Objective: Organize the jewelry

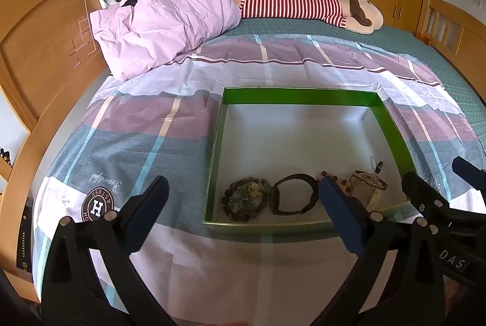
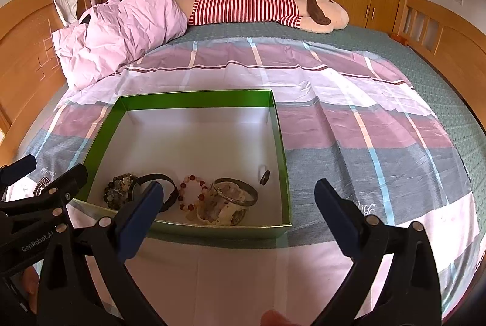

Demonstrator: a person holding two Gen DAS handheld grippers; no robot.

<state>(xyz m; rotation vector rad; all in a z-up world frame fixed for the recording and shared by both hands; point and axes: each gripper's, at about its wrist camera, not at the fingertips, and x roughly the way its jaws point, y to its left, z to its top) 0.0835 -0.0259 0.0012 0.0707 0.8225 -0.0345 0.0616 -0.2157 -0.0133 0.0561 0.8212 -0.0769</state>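
Left claw [image 1: 243, 198] and right claw [image 2: 240, 201] both gape wide, side by side.

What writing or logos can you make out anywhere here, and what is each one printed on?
"GenRobot.AI": left gripper, seen in the right wrist view.
"DAS": right gripper, cut off at the picture edge.
"H": round badge on the bedsheet, upside down; its ring lettering is only partly legible.
"Beautiful": script above the badge, upside down, probable reading.
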